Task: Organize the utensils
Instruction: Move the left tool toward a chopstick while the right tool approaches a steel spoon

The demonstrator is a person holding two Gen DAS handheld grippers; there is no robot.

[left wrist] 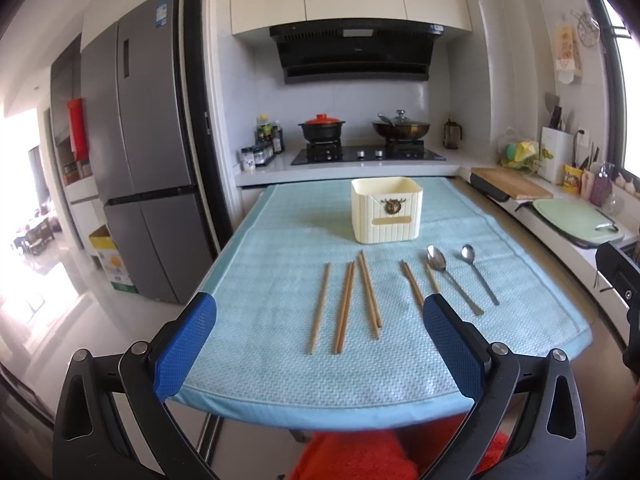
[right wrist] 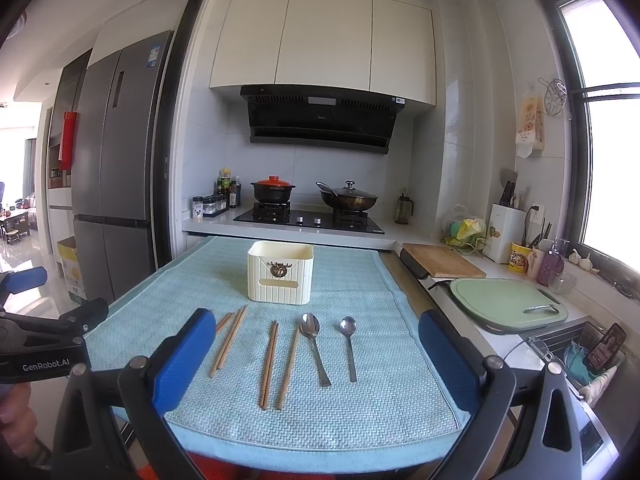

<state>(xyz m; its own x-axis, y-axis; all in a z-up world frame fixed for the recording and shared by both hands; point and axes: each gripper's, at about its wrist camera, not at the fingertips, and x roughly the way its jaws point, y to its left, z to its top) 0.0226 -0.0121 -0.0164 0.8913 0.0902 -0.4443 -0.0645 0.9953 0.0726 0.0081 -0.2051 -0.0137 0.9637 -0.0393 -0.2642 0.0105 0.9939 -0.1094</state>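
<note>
- Both grippers hang above the near edge of the table with their blue pads spread wide and nothing between them: the left gripper (left wrist: 320,344) and the right gripper (right wrist: 318,354).
- Ahead of them a light blue towel (left wrist: 256,360) covers the table.
- On the towel's far half stands a cream ribbed utensil holder (left wrist: 386,209), upright, with a small bronze ornament on its front.
- Nearer than the holder, wooden chopsticks (left wrist: 345,308) lie lengthwise in loose groups: a single one at the left, two pairs beside it, and further right more chopsticks (right wrist: 269,364), one of them just beside the spoons.
- Two metal spoons lie to the right of the chopsticks, bowls toward the holder: the larger spoon (right wrist: 314,344) and the smaller spoon (right wrist: 349,344), slightly apart.
- Behind the table a stove (right wrist: 308,218) carries a pot with a red lid (right wrist: 273,190) and a lidded wok (right wrist: 347,197).
</note>
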